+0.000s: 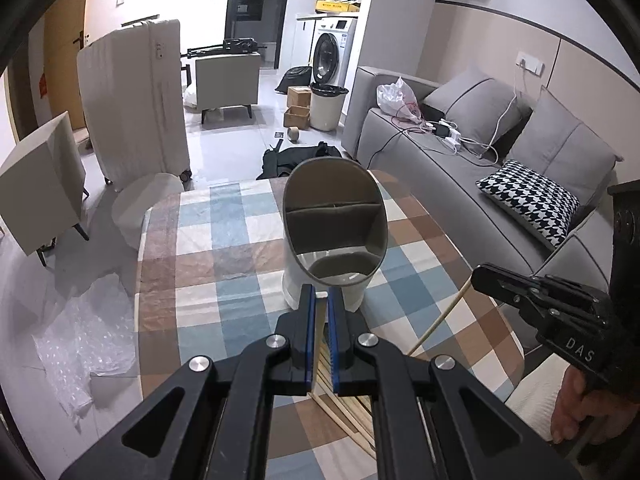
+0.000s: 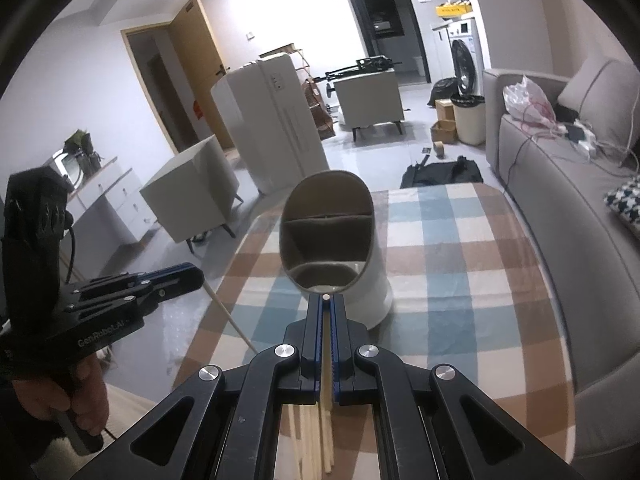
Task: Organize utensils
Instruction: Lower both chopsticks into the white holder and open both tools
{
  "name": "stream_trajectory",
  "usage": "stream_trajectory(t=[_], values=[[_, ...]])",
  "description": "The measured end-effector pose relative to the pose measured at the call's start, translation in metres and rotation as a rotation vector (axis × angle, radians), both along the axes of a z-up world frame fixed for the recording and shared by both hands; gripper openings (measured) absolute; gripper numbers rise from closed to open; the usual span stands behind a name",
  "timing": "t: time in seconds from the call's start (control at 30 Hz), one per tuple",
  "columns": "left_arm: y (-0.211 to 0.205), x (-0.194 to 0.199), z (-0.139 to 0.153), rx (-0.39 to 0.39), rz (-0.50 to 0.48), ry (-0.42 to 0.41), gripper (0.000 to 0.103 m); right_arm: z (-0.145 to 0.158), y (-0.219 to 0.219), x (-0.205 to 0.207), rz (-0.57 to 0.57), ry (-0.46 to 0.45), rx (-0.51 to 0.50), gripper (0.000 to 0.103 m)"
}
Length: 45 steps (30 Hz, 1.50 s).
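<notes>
Two grippers, each holding one chopstick, in front of the utensil holder on the checked worktop.

The left gripper (image 1: 322, 300) has its fingers closed narrow on a pale chopstick (image 2: 230, 314), which slants down from its tips in the right wrist view. The right gripper (image 2: 327, 304) is also closed on a chopstick (image 1: 440, 316). The white utensil holder (image 1: 334, 236), with grey divided compartments, stands upright on the worktop (image 1: 224, 248), just beyond both grippers. A bundle of loose chopsticks (image 2: 316, 440) lies on the near edge below the grippers. A grey sofa (image 1: 460, 152) is at the right.
</notes>
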State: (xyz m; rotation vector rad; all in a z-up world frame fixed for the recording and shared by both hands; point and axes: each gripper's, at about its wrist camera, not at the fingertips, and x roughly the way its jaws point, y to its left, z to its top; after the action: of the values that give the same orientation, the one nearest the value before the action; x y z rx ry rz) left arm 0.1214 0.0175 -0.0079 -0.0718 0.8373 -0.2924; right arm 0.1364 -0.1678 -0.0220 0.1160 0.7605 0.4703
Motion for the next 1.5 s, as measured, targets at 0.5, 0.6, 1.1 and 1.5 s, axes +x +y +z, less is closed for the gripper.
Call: stream_trajectory(t=[0.5,0.6,1.1,1.5], values=[[0.009,0.017,0.063,-0.045,0.064,0.018,0.002,0.077,-0.001,0.02,-0.031,-0.072,0.022,0.003],[0.015,0.028,0.084,-0.086,0.093,0.019,0.002,0.109,0.001,0.034,-0.023,-0.117,0.014,0.003],[0.015,0.119,0.105,-0.147,0.104,-0.052,0.002,0.144,0.046,0.131,0.059,-0.179,-0.091,0.003],[0.01,0.144,0.048,-0.177,0.069,0.067,0.001,0.082,0.056,0.164,0.1,-0.09,-0.139,0.004]])
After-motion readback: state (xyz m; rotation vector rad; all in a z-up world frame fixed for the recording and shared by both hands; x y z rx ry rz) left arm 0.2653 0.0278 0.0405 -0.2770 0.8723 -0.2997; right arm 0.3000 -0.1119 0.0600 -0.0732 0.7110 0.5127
